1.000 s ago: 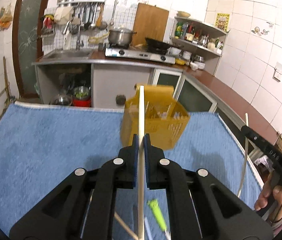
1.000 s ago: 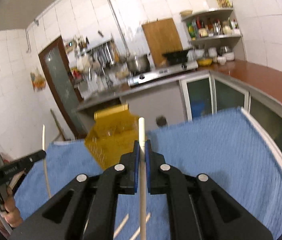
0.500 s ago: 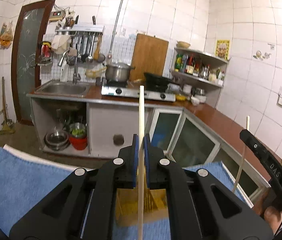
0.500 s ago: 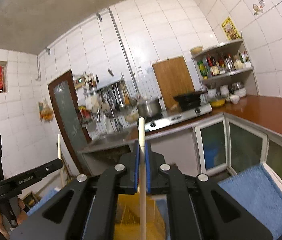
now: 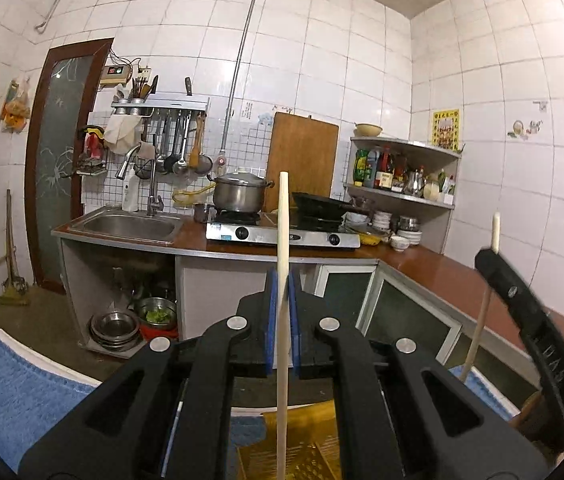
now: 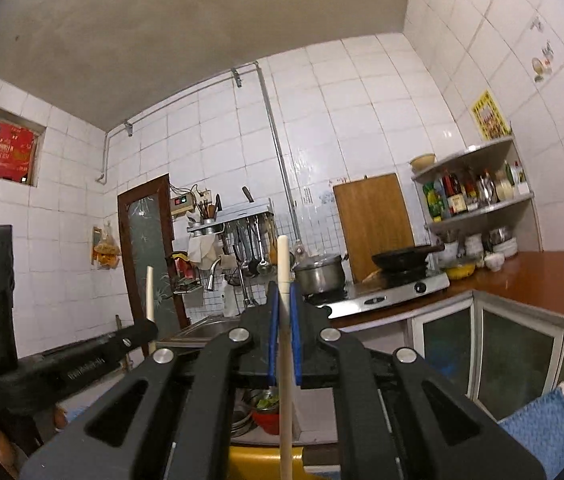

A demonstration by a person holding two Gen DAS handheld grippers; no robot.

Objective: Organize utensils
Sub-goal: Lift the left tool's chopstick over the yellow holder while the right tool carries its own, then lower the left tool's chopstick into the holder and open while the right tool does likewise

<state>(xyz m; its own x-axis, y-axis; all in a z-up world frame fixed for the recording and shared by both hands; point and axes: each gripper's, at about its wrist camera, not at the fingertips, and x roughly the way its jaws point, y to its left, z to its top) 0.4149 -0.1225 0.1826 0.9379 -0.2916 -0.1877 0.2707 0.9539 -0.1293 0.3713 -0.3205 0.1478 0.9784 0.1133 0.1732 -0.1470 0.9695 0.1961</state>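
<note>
A pale, smooth, round wooden chopstick (image 5: pixel 283 248) stands upright, pinched between the left gripper's (image 5: pixel 282 280) blue-padded jaws; a second chopstick (image 6: pixel 283 280) stands likewise clamped in the right gripper (image 6: pixel 283 292). Both grippers point roughly level over a yellow slotted plastic basket (image 5: pixel 313 440) (mostly hidden below them) on the desk's nubby blue towel (image 5: pixel 14 392)

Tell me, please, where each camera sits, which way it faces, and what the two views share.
Left wrist: on the left gripper, facing the sink and stove; shows its chopstick and the right gripper.
Right wrist: on the right gripper, tilted toward the ceiling; shows its chopstick and the left gripper.
Shared: stove, pot, yellow basket.
</note>
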